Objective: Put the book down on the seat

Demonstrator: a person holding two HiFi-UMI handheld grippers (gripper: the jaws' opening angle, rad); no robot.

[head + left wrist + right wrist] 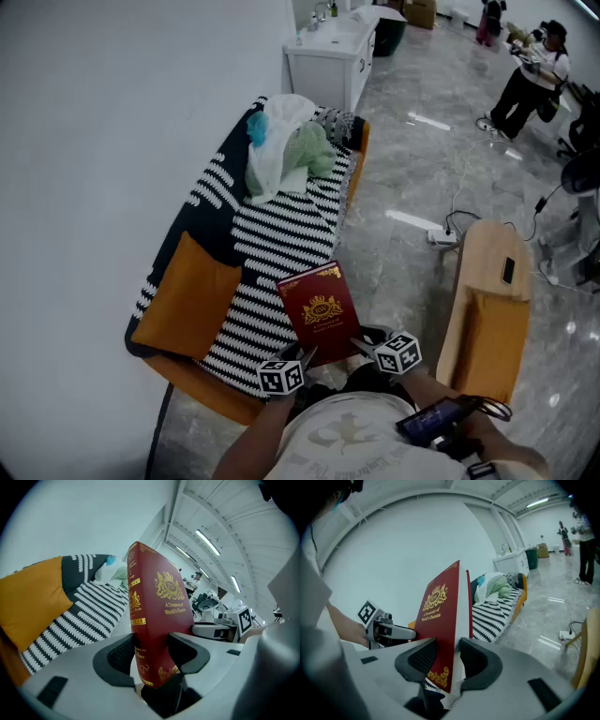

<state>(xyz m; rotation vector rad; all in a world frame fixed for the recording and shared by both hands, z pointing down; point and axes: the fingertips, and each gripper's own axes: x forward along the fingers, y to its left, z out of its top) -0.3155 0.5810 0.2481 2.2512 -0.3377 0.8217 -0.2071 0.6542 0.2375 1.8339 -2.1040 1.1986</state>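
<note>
A dark red hardback book [320, 313] with gold print hangs over the near end of the black-and-white striped seat [272, 244]. Both grippers hold it by its near bottom edge. My left gripper [304, 356] is shut on the spine-side corner, and in the left gripper view the book [157, 606] stands upright between the left gripper's [152, 641] pads. My right gripper [362, 343] is shut on the other corner. In the right gripper view the front cover and page block of the book [443, 616] sit between the right gripper's [447, 645] pads.
An orange cushion [183, 295] leans at the seat's left. A heap of white and green cloth [286, 150] lies at its far end. Behind that stands a white sink cabinet [328, 56]. A wooden chair [487, 309] is at the right, a power strip [442, 236] lies on the floor, and a person [534, 80] stands far off.
</note>
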